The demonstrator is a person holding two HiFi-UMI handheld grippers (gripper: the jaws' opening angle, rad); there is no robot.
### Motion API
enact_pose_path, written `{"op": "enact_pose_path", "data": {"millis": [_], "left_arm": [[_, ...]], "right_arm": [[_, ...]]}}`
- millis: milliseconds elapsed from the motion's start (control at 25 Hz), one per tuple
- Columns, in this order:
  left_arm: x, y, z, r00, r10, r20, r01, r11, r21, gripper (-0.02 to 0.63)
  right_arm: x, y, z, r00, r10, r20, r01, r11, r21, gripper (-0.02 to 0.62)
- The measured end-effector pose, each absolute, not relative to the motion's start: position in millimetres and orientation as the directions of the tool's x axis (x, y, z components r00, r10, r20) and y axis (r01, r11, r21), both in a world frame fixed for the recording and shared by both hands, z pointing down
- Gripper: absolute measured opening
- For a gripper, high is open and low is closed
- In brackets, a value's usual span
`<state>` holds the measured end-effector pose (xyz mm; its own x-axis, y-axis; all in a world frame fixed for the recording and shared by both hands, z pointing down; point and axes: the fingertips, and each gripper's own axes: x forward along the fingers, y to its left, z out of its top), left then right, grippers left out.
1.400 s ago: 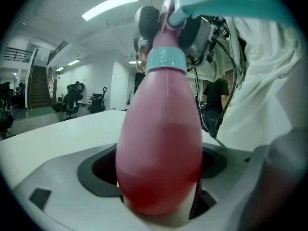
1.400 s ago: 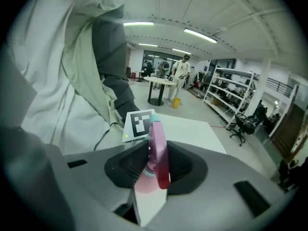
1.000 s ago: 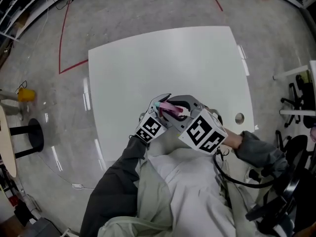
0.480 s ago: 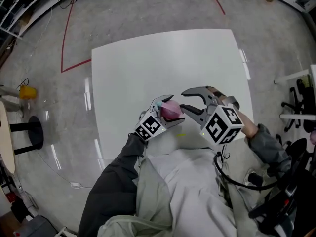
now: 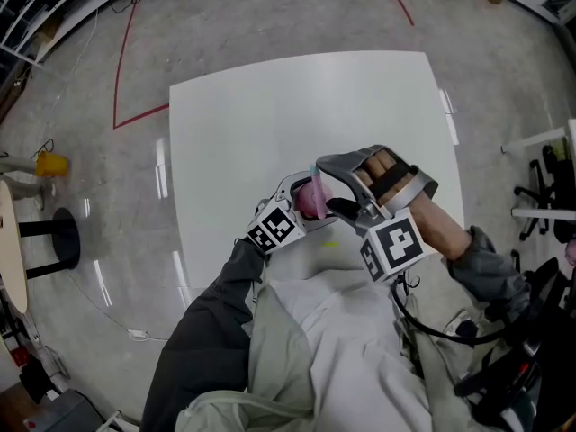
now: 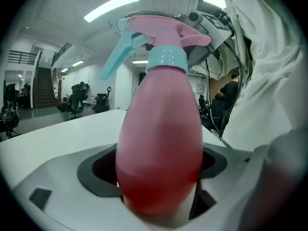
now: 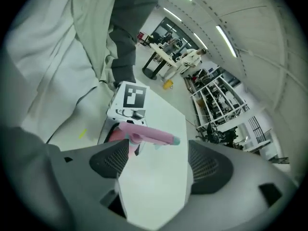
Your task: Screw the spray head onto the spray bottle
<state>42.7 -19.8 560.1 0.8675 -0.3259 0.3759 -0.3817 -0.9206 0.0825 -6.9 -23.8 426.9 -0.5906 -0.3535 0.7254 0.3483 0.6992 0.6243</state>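
Note:
A pink spray bottle (image 6: pixel 161 148) stands upright between the jaws of my left gripper (image 6: pixel 156 170), which is shut on its belly. Its pink spray head (image 6: pixel 166 32), with teal collar and trigger, sits on the neck. In the head view the bottle (image 5: pixel 312 201) is held over the near edge of the white table (image 5: pixel 270 115), and my left gripper (image 5: pixel 304 196) holds it from the left. My right gripper (image 5: pixel 329 185) comes from the right and its jaws are opening wide. In the right gripper view the spray head (image 7: pixel 149 136) lies beyond my right gripper (image 7: pixel 159 162), untouched by the pads.
My light jacket and dark left sleeve fill the near side of the head view. Red tape (image 5: pixel 126 70) marks the grey floor at the left, near a yellow object (image 5: pixel 49 165) and a black stool (image 5: pixel 54 246). Office chairs (image 5: pixel 549 187) stand at the right.
A second ago the right gripper was closed over the spray head. It let go and drew off to the right, and now has turned back beside the bottle with jaws wider. The left gripper kept its hold.

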Motion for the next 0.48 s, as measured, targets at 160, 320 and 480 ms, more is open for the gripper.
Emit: {"op": "enact_pose_path", "data": {"millis": [160,320,480], "left_arm": [[44.7,-18.6,561.5,0.872,-0.317,0.373,-0.373,-0.924,0.086,0.433],[46.1,-19.9,559.9,0.875,-0.309,0.373,-0.364,-0.928,0.084,0.433],[47.9,-19.8,557.5,0.877,-0.305,0.371,-0.361,-0.928,0.09,0.433]], "right_arm": [[-4.6,-33.7,412.1,-0.602,-0.337,0.724,0.374,0.682,0.628,0.368],[-22.7,-17.1,415.3,-0.579,-0.283,0.765,0.551,0.557,0.622,0.37],[-22.1,-7.9,434.4,-0.494,-0.199,0.846,0.571,0.659,0.489,0.354]]}}
